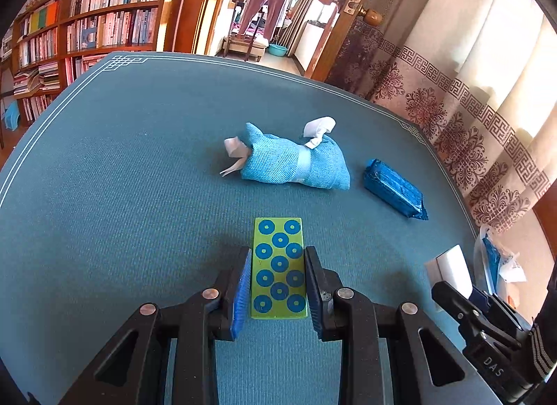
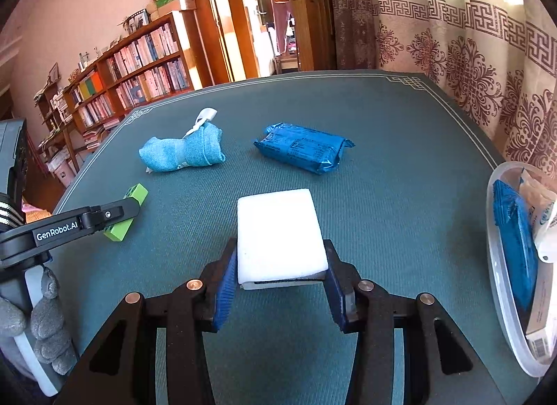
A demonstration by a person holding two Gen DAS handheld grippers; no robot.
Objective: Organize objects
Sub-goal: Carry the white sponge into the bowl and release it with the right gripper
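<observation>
Two hand-held grippers work over a teal table [image 2: 400, 168], each already carrying something. The left gripper [image 1: 278, 286] has its jaws narrow and clamped on a green block [image 1: 279, 265] printed with blue rings; in the right wrist view the block sticks out past the finger at the left edge of the table. The right gripper [image 2: 278, 283] is closed on a white block [image 2: 278, 234], pads pressing both sides, held above the table surface

Still lying loose on the table are a blue cloth bundle [image 2: 181, 154] tied with white ribbon and, just beside it, a blue foil pack [image 2: 303, 147]. At the table's right edge stands a clear tub [image 2: 501, 283] that already holds another blue pack and some paper packets

The step in hand looks like carrying: both picked items seem headed for the tub. The white block is nearer to it, so the next move likely calls for swinging the right gripper over the tub's rim and opening its jaws only once the block is inside. The left should wait its turn, since the rim is narrow and the grippers could collide
</observation>
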